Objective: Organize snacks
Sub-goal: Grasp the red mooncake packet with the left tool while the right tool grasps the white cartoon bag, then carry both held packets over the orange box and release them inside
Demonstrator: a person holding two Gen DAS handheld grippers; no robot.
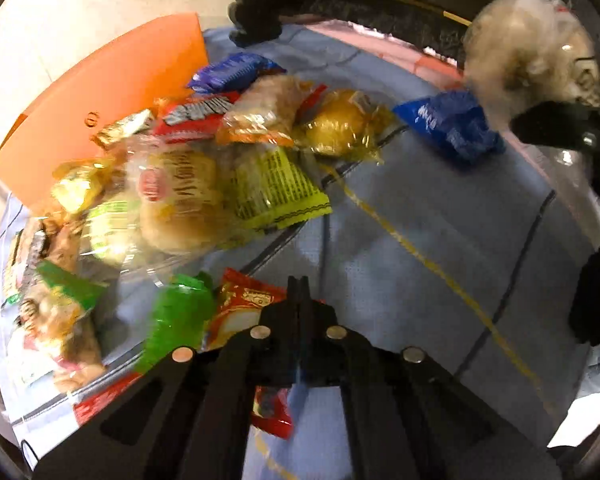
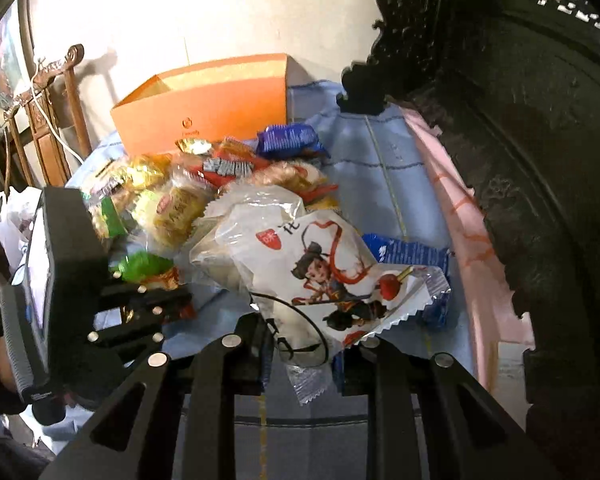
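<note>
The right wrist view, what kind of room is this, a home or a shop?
Most likely a lived-in home. Snacks lie on a blue tablecloth rather than a shelf, a carved wooden chair stands by the wall, and a framed picture hangs behind it. An orange box sits on the table.

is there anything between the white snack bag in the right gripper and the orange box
Yes. The right gripper holds the white bag in front of the snack pile, which lies on the blue cloth between it and the orange box. The bag would likely have to go over the pile.
</note>
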